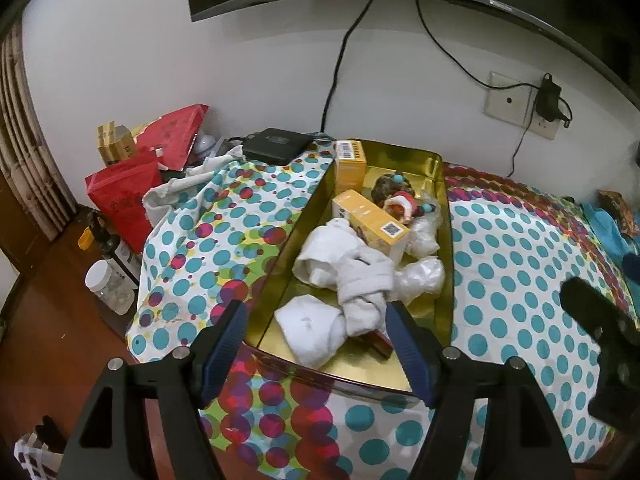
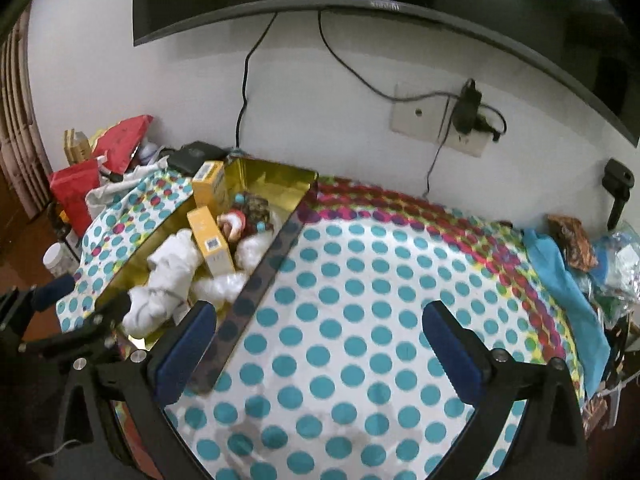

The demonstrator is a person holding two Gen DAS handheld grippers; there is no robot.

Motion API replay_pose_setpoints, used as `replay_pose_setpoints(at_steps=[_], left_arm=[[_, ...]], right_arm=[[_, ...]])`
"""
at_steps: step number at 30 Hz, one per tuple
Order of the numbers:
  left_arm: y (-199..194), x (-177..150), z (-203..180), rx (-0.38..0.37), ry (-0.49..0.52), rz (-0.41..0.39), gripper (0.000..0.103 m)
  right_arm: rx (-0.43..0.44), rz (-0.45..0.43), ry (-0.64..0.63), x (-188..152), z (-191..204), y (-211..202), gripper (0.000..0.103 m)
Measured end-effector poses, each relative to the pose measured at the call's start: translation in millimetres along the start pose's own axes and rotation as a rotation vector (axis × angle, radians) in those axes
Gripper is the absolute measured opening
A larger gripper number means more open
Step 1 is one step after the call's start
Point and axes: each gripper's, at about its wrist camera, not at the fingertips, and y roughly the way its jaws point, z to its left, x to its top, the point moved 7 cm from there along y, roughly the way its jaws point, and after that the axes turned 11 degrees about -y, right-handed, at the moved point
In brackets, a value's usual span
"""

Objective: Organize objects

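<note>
Both empty, jaws apart — our left hand-held gripper [image 1: 316, 344] over the gold tin [image 1: 447, 216], our right hand-held gripper [image 2: 320, 340] over bare polka-dot cloth [image 2: 360, 280] — we seek leftovers next.

A gold tin [image 1: 436, 168] sits on a white cloth [image 2: 360, 320] with teal dots; at its 12 o'clock, yellow boxes [image 1: 350, 160]; white socks [image 1: 344, 268] toward 6.

The tin [image 1: 436, 184] on the tablecloth [image 1: 520, 280] holds socks [image 1: 352, 276], boxes [image 1: 372, 220] and a doll [image 1: 394, 196].
</note>
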Motion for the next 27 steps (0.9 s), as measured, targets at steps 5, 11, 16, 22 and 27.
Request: replay_pose_setpoints(at_steps=[5, 11, 16, 22, 27], left_arm=[[-1.1, -2.1, -9.0, -0.008, 0.028, 0.007, 0.074], [-2.7, -5.4, -19.2, -0.009, 0.064, 0.016, 0.074], [-2.8, -6.6, -25.7, -0.022, 0.078, 0.032, 0.074], [-2.5, -9.4, -26.4, -0.032, 0.074, 0.063, 0.074], [-1.0, -10.5, -22.2, -0.041, 0.046, 0.087, 0.075]], right_arm=[[0.021, 0.018, -0.001, -14.8, 1.5, -10.6, 0.103], [0.037, 0.026, 0.013, -27.4, -1.6, -19.3, 0.103], [0.042, 0.055, 0.017, -38.4, -2.2, -21.4, 0.103], [0.065, 0.076, 0.001, -44.7, 4.8, -22.7, 0.103], [0.078, 0.085, -0.016, -45.5, 13.2, -22.2, 0.103]])
